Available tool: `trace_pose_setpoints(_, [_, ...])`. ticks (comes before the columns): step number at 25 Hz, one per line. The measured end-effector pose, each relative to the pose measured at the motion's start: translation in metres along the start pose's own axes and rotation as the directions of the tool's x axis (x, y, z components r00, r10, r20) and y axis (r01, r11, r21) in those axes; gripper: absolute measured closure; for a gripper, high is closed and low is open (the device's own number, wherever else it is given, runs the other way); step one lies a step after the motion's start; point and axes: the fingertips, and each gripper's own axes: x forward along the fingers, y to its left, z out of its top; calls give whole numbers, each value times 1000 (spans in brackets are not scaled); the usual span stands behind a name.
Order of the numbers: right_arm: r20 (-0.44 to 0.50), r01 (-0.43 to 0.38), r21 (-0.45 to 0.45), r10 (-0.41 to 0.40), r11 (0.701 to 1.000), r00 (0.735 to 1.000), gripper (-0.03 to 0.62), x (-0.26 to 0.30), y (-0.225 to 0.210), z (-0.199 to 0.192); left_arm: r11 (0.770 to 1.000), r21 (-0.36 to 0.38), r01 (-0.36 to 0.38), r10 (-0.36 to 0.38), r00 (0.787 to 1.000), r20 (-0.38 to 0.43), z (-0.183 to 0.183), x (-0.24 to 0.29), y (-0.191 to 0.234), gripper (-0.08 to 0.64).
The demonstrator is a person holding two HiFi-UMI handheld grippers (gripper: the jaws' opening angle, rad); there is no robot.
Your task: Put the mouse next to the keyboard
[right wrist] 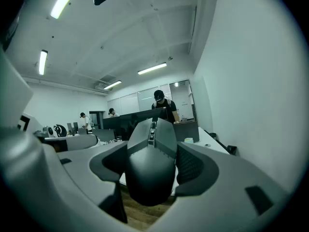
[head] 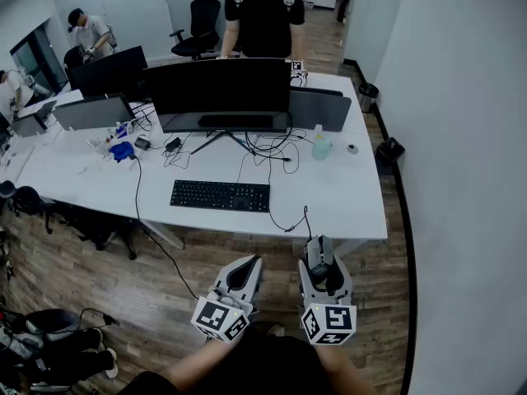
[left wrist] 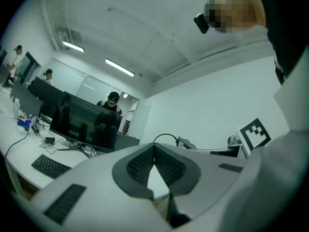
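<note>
A black mouse (head: 320, 273) sits between the jaws of my right gripper (head: 318, 253), which is shut on it; the right gripper view shows the mouse (right wrist: 150, 170) filling the gap, both pads against its sides. That gripper hangs over the wooden floor, just short of the white desk's (head: 350, 208) front edge. The black keyboard (head: 221, 195) lies on the desk ahead and to the left, in front of the monitor. My left gripper (head: 248, 263) hovers beside the right one, shut with nothing in it; in its own view the fingertips (left wrist: 154, 147) meet and the keyboard (left wrist: 48, 166) shows at lower left.
A wide black monitor (head: 218, 89) stands behind the keyboard with loose cables (head: 272, 151) around its stand. A clear bottle (head: 321, 146) sits at the desk's right. A person (head: 263, 15) stands behind the desk. A white wall (head: 461, 138) runs along the right.
</note>
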Motion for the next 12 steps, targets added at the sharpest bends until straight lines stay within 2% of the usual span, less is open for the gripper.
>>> trace_pose_setpoints(7, [47,-43,-2,43,999,998,284,-16,-9,6,999,44,-24,23,1000,5,-5,4,-26,549])
trace_pose_setpoints(10, [67,-42,-25,43,999,997,284,-21,-15,7,997,59,-44,44,999,10,-7,0,-31,549])
trace_pose_setpoints(12, [72,-39,-7,39,999,997,284,-21,-19,7,997,60,-58,58,998,5,-9,-3,-30,549])
